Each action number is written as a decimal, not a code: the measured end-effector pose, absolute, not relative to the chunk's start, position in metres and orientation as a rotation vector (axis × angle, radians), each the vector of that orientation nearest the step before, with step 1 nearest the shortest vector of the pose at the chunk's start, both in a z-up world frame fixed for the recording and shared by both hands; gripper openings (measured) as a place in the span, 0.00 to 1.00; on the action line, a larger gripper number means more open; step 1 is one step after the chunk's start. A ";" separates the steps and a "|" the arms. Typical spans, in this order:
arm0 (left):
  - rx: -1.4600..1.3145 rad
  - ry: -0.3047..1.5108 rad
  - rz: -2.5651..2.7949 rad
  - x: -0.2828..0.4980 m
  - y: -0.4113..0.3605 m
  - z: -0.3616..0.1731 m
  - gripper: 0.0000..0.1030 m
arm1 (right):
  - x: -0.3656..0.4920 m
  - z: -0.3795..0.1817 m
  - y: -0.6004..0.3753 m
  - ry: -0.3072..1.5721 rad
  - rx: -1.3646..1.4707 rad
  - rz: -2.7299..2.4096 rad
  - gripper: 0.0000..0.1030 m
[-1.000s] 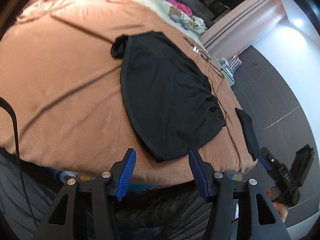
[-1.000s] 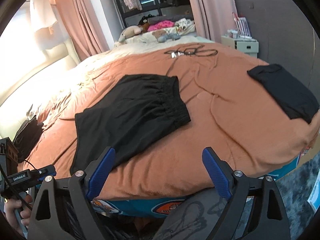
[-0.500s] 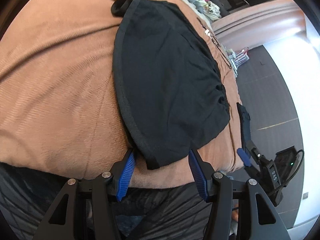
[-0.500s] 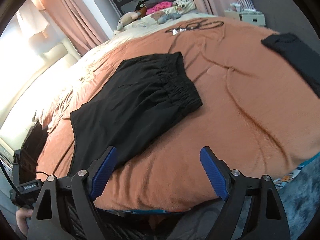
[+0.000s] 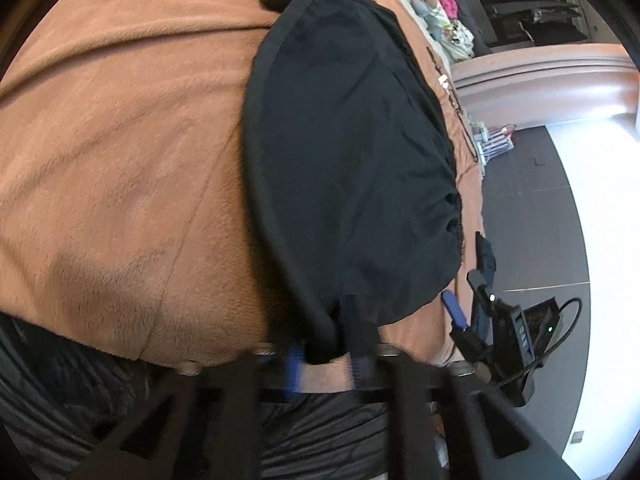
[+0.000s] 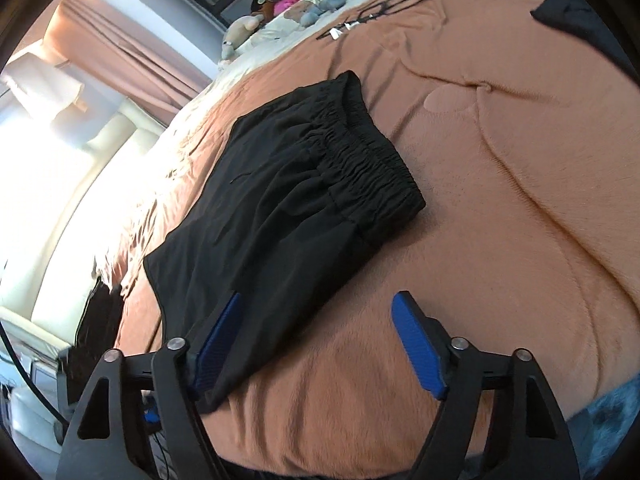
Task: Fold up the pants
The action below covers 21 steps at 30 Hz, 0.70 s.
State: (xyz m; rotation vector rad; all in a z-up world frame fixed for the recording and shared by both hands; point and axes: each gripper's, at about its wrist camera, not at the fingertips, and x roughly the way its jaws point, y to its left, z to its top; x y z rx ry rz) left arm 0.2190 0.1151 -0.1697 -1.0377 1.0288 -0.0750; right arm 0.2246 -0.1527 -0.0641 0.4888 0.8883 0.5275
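Black pants (image 5: 352,168) lie flat on an orange-brown bed cover (image 5: 120,168), elastic waistband to the right. My left gripper (image 5: 326,354) is at the near hem corner, its blue pads closing around the bunched black fabric; the view is blurred there. In the right wrist view the pants (image 6: 288,216) lie spread with the waistband (image 6: 372,160) at the far right. My right gripper (image 6: 320,340) is open and empty just over the near edge of the pants, its left pad (image 6: 220,340) above the cloth. The right gripper also shows in the left wrist view (image 5: 492,320).
A second black garment (image 6: 576,20) lies at the bed's far right. A black cable (image 6: 380,8) lies near stuffed toys (image 6: 280,8) at the head. Pink curtains (image 6: 120,52) hang at the left. The bed's front edge (image 6: 360,460) is right below me.
Both grippers have moved in toward the pants. My left gripper's jaws have narrowed onto the near hem corner. My right gripper has come lower over the near edge, still open.
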 end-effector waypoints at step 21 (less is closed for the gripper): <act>-0.909 0.800 -0.064 0.216 0.131 -0.084 0.05 | 0.253 -0.053 -0.156 0.858 0.612 0.497 0.11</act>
